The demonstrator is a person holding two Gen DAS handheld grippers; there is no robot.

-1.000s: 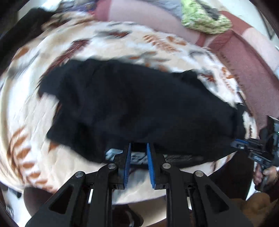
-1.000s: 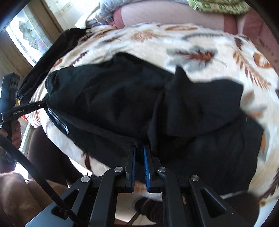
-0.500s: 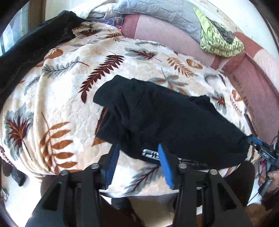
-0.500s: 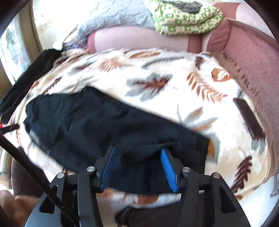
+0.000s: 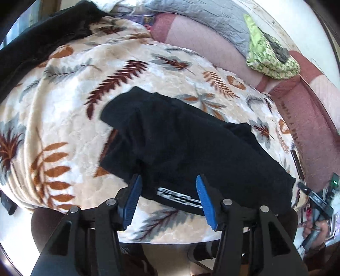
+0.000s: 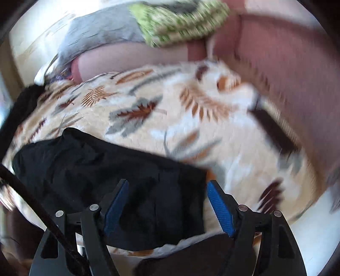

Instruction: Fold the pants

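Black pants (image 5: 191,148) lie bunched in a rough fold on the leaf-print blanket (image 5: 70,118), near its front edge. White logo strip on the hem facing the left camera.

Left tool (image 5: 167,197): jaws opening, blue pads apart, hovering over the front edge of the pants. Cloth shows between the pads but neither pad presses on it; nothing held.

Right tool (image 6: 167,203): jaws opening, spread wider than the left. Its left pad sits over the pants (image 6: 102,169), its right pad over the blanket (image 6: 191,118) just past the cloth's edge. No grip. Right view is motion-blurred.

The right tool also shows at the right edge of the left view, in a hand (image 5: 316,231), off the far end of the pants.

Background: pink sofa (image 5: 301,110), grey quilt (image 5: 204,19) and green patterned cloth (image 5: 269,55) on its backrest, more dark fabric (image 5: 42,36) on the blanket's far left.
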